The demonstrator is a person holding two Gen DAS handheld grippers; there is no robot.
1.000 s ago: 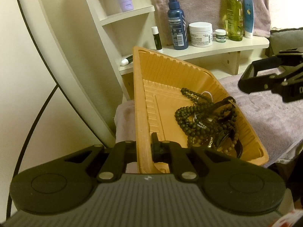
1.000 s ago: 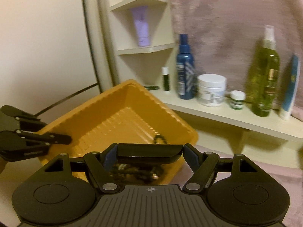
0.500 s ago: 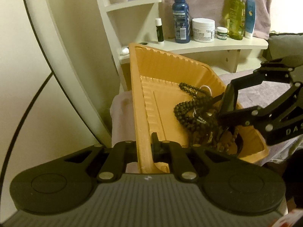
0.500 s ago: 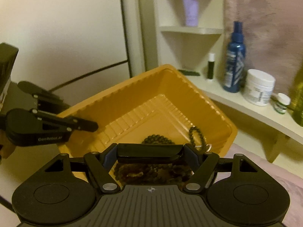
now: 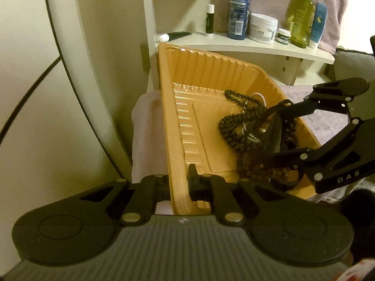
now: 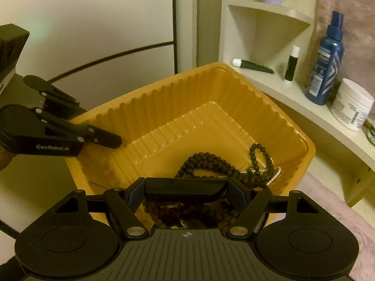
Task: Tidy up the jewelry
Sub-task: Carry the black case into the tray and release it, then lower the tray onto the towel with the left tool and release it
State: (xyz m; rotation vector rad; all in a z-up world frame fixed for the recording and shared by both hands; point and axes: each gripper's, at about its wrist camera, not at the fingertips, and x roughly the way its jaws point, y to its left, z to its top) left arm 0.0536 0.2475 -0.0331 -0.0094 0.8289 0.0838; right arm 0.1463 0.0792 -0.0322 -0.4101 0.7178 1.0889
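Note:
A yellow ribbed plastic tray (image 5: 211, 70) (image 6: 175, 93) rests on a mauve cloth. Inside it lies a tangle of dark bead strands (image 5: 234, 126) (image 6: 211, 161) with a thin silver chain (image 5: 260, 97) (image 6: 276, 173). My left gripper (image 5: 178, 182) (image 6: 100, 128) is shut on the tray's near rim, one finger inside and one outside. My right gripper (image 5: 269, 138) (image 6: 186, 187) reaches into the tray over the beads. It is shut on a wide black curved piece (image 5: 273, 135) (image 6: 185, 188), perhaps a bangle, that spans its jaws.
A cream shelf (image 5: 234, 44) behind the tray carries a blue spray bottle (image 5: 239, 11), a white jar (image 5: 262, 28), a green bottle (image 5: 301, 21) and a small black stick (image 5: 209, 18). The mauve cloth (image 5: 145, 140) covers the surface. A pale wall panel stands left.
My right gripper, with the black piece in it, came in from the right and sank into the tray onto the bead pile. The left gripper kept its grip on the rim and dipped slightly.

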